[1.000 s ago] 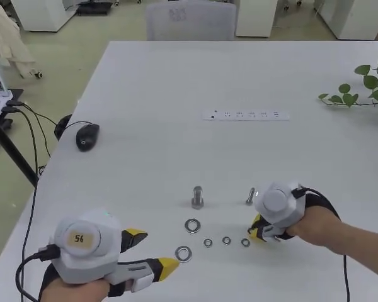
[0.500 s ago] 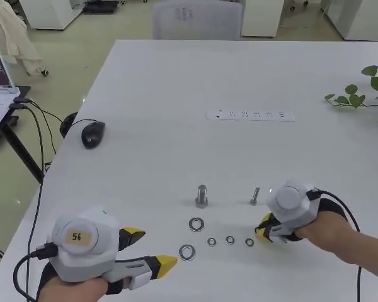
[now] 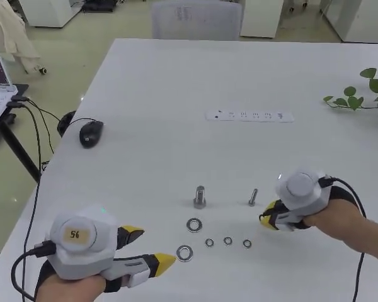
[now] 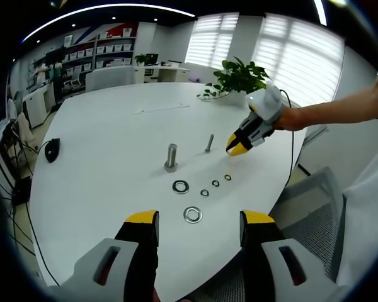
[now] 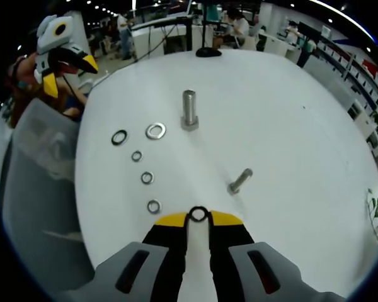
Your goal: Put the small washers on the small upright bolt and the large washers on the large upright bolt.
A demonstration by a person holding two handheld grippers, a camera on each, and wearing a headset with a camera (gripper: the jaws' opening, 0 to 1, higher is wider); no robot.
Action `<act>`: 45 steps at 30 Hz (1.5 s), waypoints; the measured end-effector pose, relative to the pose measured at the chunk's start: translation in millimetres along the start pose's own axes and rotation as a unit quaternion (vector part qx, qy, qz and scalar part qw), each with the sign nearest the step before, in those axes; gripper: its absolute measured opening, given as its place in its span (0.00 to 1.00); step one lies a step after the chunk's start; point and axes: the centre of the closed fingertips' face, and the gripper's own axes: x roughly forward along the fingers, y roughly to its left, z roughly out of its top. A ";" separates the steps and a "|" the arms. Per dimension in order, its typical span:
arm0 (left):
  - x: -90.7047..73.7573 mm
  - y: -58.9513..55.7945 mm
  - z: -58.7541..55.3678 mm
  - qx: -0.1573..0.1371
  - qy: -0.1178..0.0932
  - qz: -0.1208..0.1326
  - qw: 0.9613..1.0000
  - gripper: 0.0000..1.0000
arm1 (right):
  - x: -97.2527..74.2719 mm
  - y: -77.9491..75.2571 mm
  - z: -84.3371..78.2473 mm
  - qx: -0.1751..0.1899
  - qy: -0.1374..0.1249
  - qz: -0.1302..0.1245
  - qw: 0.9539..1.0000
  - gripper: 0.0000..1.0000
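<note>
The right gripper is pinched shut on a small washer held at its yellow tips, and it hovers just beside the small upright bolt. The step in hand looks like setting that washer onto the bolt. The next move, I judge, calls for centring the washer's narrow hole over the bolt's tip, lowering it, then parting the jaws. The left gripper has its jaws apart, low at the worktop's near edge, with a large washer lying just ahead between them. A second large washer lies near the large upright bolt, on its near-edge side, and three small washers sit in a row running toward the right edge. The worktop is plain, smooth and white. A power strip lies near its middle, a mouse by the left edge and a plant at the right edge. A chair stands beyond the far edge, in an open office.
</note>
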 end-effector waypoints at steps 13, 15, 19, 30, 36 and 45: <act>-2.5 1.1 -0.9 -0.005 -0.003 0.002 1.000 0.51 | -22.8 -39.0 31.1 -0.064 0.015 -0.008 0.998 0.13; -2.3 2.4 -1.0 -0.005 -0.004 0.003 1.000 0.51 | -22.9 -42.6 34.6 -0.071 0.019 -0.005 0.997 0.13; -3.2 3.0 0.3 -0.005 -0.005 0.004 1.000 0.51 | -25.3 -43.1 48.6 -0.101 0.033 0.007 0.994 0.13; -5.7 5.1 -5.0 -0.013 -0.005 0.008 1.000 0.51 | -14.1 -32.7 48.6 -0.135 0.073 0.047 0.987 0.13; -7.3 7.2 -5.6 -0.016 -0.005 0.012 1.000 0.51 | -9.4 -33.3 41.5 -0.143 0.088 0.055 0.984 0.13; -5.0 6.4 -1.8 -0.012 -0.005 0.009 1.000 0.51 | -1.1 -39.2 39.1 -0.138 0.094 0.060 0.984 0.13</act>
